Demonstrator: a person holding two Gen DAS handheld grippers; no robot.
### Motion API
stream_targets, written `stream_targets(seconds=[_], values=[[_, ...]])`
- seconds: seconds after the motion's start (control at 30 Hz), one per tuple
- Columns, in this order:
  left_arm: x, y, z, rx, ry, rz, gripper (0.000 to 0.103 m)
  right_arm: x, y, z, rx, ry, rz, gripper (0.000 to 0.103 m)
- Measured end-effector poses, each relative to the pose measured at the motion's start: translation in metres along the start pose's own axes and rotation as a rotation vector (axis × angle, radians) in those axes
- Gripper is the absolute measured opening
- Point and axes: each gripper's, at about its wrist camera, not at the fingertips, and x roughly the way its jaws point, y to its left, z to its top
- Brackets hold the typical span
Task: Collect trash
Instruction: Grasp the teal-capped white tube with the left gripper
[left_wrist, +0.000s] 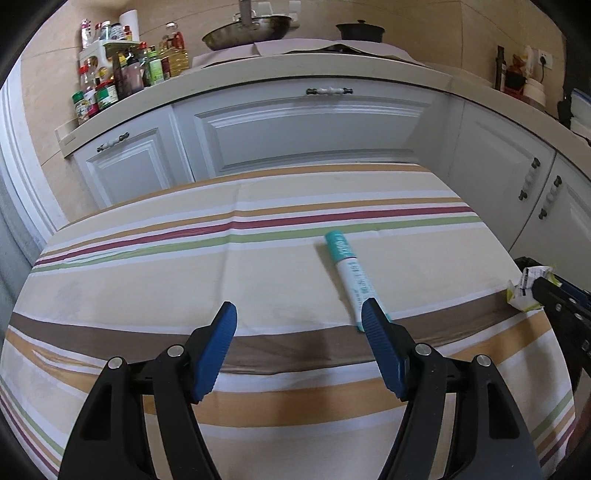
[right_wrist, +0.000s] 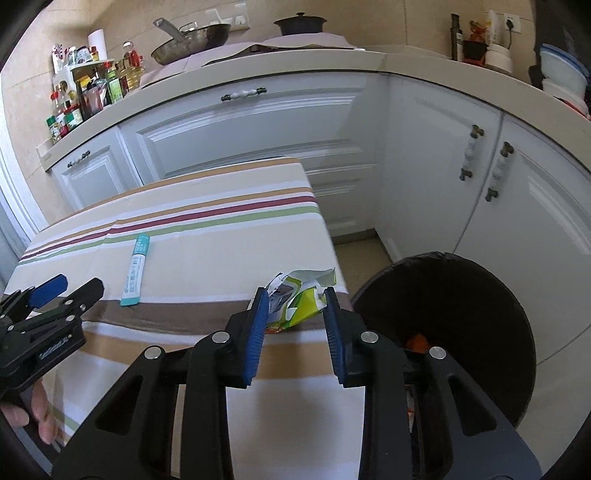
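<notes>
Wrapper (right_wrist: 301, 295) beside black-lined bin (right_wrist: 480, 280)

White cabinets (right_wrist: 258, 129), beige countertop (left_wrist: 295, 70), tiled wall (left_wrist: 424, 18), striped tablecloth (left_wrist: 184, 280)

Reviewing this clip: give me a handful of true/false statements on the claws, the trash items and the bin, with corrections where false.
1. The right claw has the crumpled wrapper between its fingers. True.
2. The left claw is shut on the teal-and-white tube. False: its fingers stand wide apart with nothing between them; the tube lies on the cloth by its right finger.
3. The bin stands on the floor past the table's right edge. True.
4. The bin is lined with a white bag. False: the liner is black.
5. The striped tablecloth holds the tube lying flat. True.
6. The wrapper is already inside the bin. False: it is at the table's corner.
</notes>
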Motion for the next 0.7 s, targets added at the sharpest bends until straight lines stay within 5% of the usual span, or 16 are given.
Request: stream_targets(seconds=[0.57, 0.7], values=[[0.035, -0.025, 0.008, 0.045, 0.090, -0.003, 0.068, 0.008, -0.014, 0.013, 0.000, -0.030, 0.008, 0.030], [0.036, -0.027, 0.008, 0.055, 0.096, -0.037, 0.049, 0.008, -0.015, 0.013, 0.002, -0.029, 0.011, 0.030]])
